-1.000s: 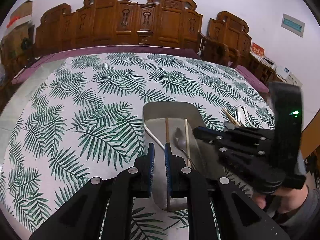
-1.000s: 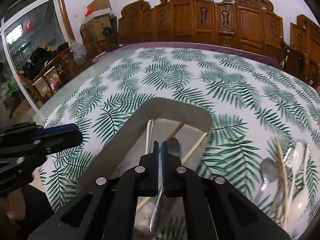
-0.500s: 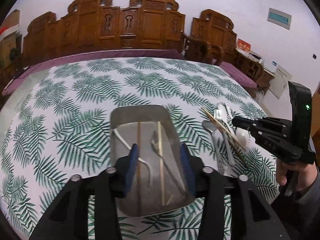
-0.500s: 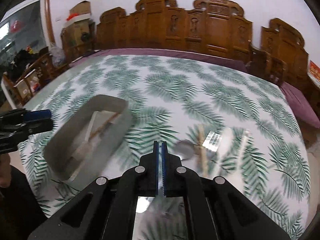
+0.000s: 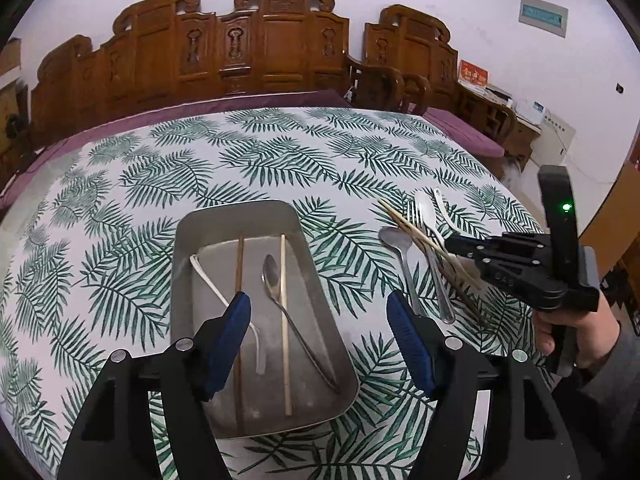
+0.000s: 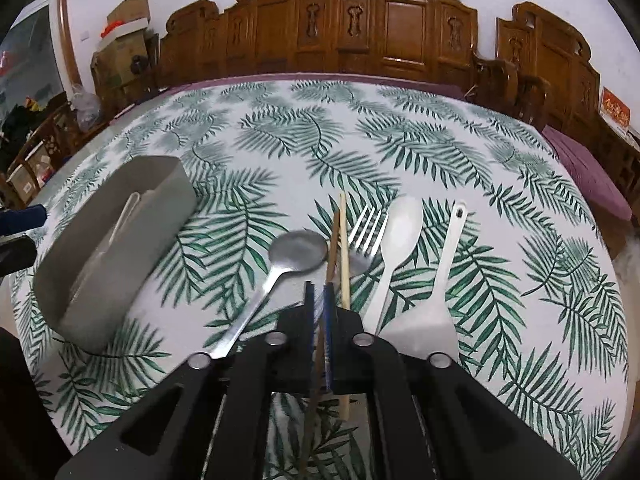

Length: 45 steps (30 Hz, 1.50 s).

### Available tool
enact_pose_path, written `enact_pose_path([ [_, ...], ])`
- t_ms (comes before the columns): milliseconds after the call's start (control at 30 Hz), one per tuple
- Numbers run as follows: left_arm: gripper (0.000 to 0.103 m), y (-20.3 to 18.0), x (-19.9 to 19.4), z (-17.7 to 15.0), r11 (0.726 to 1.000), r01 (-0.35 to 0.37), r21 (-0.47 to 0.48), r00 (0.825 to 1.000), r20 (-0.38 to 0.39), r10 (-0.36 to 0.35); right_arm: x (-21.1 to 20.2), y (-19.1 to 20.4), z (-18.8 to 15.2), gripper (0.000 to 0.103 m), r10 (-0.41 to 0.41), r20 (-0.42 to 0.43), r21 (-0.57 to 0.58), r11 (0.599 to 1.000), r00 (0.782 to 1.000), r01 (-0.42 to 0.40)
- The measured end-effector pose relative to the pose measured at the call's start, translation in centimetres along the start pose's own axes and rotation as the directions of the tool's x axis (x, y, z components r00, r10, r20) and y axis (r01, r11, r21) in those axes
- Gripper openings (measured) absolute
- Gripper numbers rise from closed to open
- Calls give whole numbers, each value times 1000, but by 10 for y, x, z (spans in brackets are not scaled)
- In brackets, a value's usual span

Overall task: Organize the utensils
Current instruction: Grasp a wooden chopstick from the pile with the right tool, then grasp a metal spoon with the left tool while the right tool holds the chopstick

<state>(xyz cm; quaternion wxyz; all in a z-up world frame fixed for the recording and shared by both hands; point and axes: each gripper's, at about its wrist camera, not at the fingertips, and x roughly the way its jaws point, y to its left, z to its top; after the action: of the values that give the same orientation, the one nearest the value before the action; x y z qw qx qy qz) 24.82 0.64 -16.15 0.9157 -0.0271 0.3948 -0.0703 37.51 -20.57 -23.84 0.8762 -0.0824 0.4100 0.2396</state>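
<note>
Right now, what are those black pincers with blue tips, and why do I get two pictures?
No robot here: a person holds a grabbing tool in each hand, each with a camera looking along its two fingers. One picture comes from the left claw, the other from the right claw. On the leafy tablecloth stands a metal tray holding two chopsticks, a small metal spoon and a curved white spoon. Beside it lie a bigger metal spoon, a fork, a white spoon and a light chopstick. The left claw has just been opening and holds nothing. The right claw has just opened a crack, with a dark chopstick in the gap; I cannot tell if it grips it.
</note>
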Motion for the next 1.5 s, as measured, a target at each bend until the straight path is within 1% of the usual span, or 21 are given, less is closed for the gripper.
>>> enact_pose_path([
  [33, 67, -1, 1, 0, 1000, 1, 1, 1000, -1, -1, 1, 0, 0, 15, 1, -1, 2, 1000, 1000, -1],
  [100, 67, -4, 3, 0, 1000, 2, 7, 1000, -3, -2, 4, -2, 0, 16, -4, 3, -2, 1000, 1000, 4],
  [700, 67, -40, 12, -8, 998, 9, 57, 1000, -25, -8, 30, -12, 4, 16, -11, -52, -12, 1000, 999, 10],
  [733, 67, -41, 12, -8, 998, 10, 60, 1000, -24, -8, 31, -14, 4, 15, -8, -53, -6, 1000, 999, 8],
  [800, 67, -46, 13, -7, 998, 5, 67, 1000, -26, -4, 33, -18, 5, 6, -2, -59, 12, 1000, 998, 3],
  [867, 67, -51, 15, -6, 997, 2, 72, 1000, -31, 1, 32, -22, 5, 6, 16, -60, 34, 999, 998, -14],
  [1033, 67, -65, 21, -2, 995, 0, 98, 999, -53, 5, 17, -30, 9, 6, 53, -10, 66, 996, 999, -53],
  [1167, 67, -78, 28, 2, 991, -4, 134, 998, -60, 12, 5, -43, 11, 6, 62, 28, 95, 993, 998, -65],
  [1233, 62, -84, 35, 5, 990, 8, 139, 998, -67, 2, 1, -48, 10, 6, 59, 37, 101, 993, 998, -62],
  [1267, 61, -88, 41, 6, 989, 14, 147, 997, -75, -3, 0, -50, 10, 6, 53, 39, 103, 993, 998, -57],
  [1333, 53, -92, 50, 7, 988, 20, 156, 996, -93, -5, -2, -56, 8, 6, 44, 39, 112, 993, 998, -48],
  [1367, 51, -95, 58, 8, 987, 29, 160, 994, -106, -12, -2, -59, 6, 6, 38, 37, 116, 992, 999, -42],
  [1433, 41, -99, 70, 11, 986, 38, 159, 991, -129, -17, -3, -65, 4, 6, 31, 38, 128, 991, 999, -36],
  [1500, 35, -100, 85, 13, 987, 48, 152, 987, -157, -23, -4, -71, 2, 6, 35, 39, 148, 988, 999, -40],
])
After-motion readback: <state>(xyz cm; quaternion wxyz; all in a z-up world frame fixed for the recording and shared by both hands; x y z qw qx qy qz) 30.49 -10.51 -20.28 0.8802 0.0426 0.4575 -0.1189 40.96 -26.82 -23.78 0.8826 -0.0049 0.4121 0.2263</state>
